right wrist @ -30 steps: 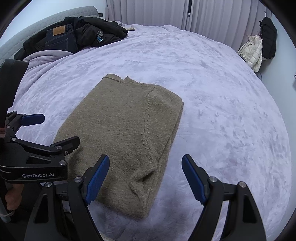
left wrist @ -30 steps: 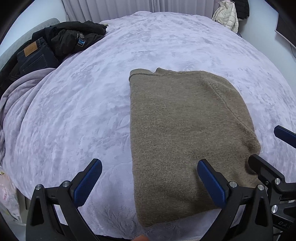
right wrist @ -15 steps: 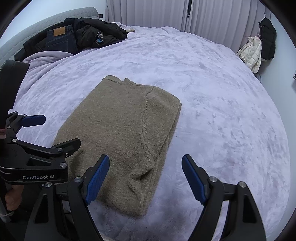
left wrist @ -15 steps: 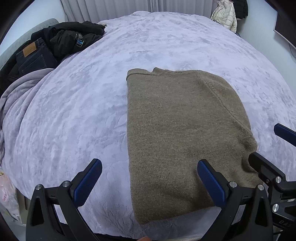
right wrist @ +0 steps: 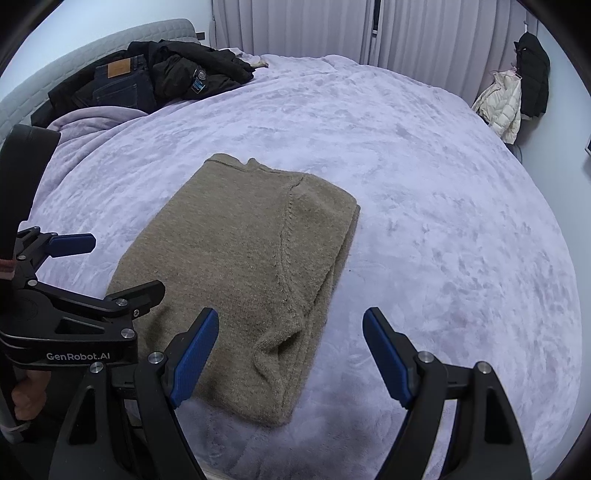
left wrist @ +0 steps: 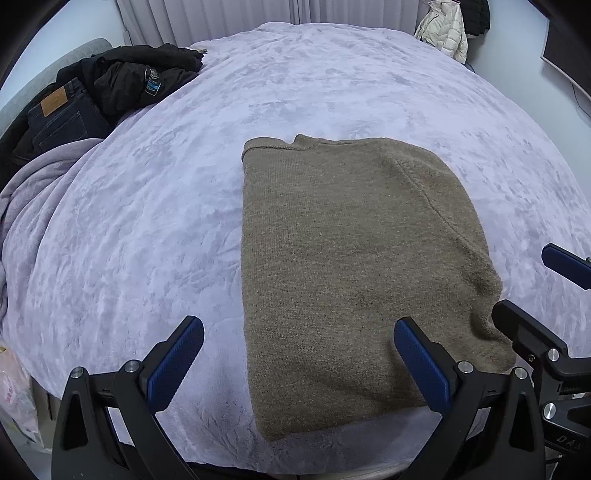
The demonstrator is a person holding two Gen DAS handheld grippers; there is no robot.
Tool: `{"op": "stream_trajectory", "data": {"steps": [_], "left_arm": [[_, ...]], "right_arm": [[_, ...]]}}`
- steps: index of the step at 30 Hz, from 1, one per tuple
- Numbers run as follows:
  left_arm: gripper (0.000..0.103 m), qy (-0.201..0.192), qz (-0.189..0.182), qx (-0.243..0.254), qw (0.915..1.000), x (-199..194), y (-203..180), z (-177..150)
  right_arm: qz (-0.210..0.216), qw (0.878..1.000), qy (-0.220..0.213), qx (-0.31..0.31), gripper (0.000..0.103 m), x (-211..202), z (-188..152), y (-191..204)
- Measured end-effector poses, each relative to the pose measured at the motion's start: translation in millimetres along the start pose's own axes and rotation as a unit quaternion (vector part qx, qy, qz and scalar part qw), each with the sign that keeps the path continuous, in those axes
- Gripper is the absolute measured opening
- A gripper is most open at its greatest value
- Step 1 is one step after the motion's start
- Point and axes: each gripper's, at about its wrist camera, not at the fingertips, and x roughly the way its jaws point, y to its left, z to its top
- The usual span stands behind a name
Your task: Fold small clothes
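A tan knit sweater (left wrist: 343, 266) lies folded into a rectangle on the lilac bedspread (left wrist: 155, 206), collar end away from me. My left gripper (left wrist: 295, 354) hovers open over the sweater's near left corner, nothing between its blue pads. In the right wrist view the same sweater (right wrist: 240, 266) lies flat, its folded sleeve edge along the right side. My right gripper (right wrist: 290, 350) is open above the near right corner, gripping nothing. The left gripper (right wrist: 110, 266) shows at the left edge of that view, open; the right gripper's fingers (left wrist: 561, 258) show at the right edge of the left view.
A pile of dark clothes, a black jacket (left wrist: 140, 77) and jeans (left wrist: 59, 114), sits at the far left of the bed by a grey headboard (right wrist: 92, 48). A white puffer jacket (right wrist: 502, 107) hangs at the far right wall. Curtains (right wrist: 332, 26) run behind the bed.
The sweater sits slightly lower and to the left in both views; both grippers stay open, and the sweater's shape is the same.
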Motion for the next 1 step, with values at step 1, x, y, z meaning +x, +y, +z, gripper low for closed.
{"op": "stream_trajectory", "data": {"steps": [1], "left_arm": [[0.103, -0.001, 0.0, 0.004, 1.0, -1.0, -3.8, 0.6]], "right_arm": [[0.0, 1.0, -0.001, 0.002, 0.083, -0.8, -0.7, -1.5]]}}
